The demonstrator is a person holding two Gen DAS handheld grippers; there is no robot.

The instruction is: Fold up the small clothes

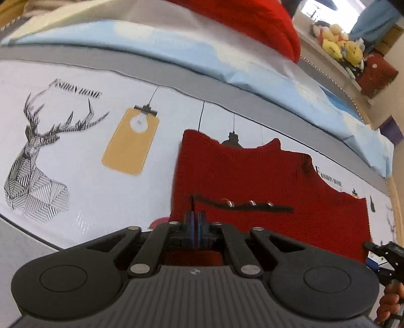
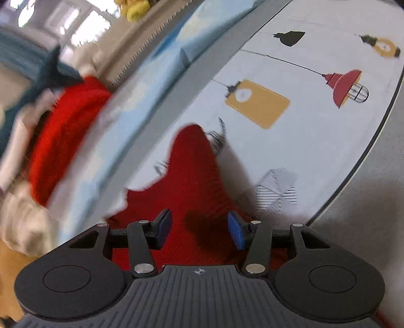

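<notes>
A small red knitted garment (image 1: 265, 181) lies flat on a white printed cloth (image 1: 88, 151), with a black strip of snap buttons (image 1: 250, 205) across it. My left gripper (image 1: 195, 218) is shut on the garment's left part, near the end of that strip, and red knit shows between the blue pads. In the right wrist view the same garment (image 2: 194, 171) lies under my right gripper (image 2: 199, 229). Its jaws stand open just above the knit, holding nothing. That gripper (image 1: 383, 252) and a hand (image 1: 391, 300) also show at the left view's right edge.
Another red knitted piece (image 1: 252, 22) lies on a light blue sheet (image 1: 176, 50) behind the work area; it appears blurred in the right wrist view (image 2: 65, 126). Plush toys (image 1: 338, 45) sit on a ledge at the back right. The cloth's grey border (image 2: 366, 201) runs along its edge.
</notes>
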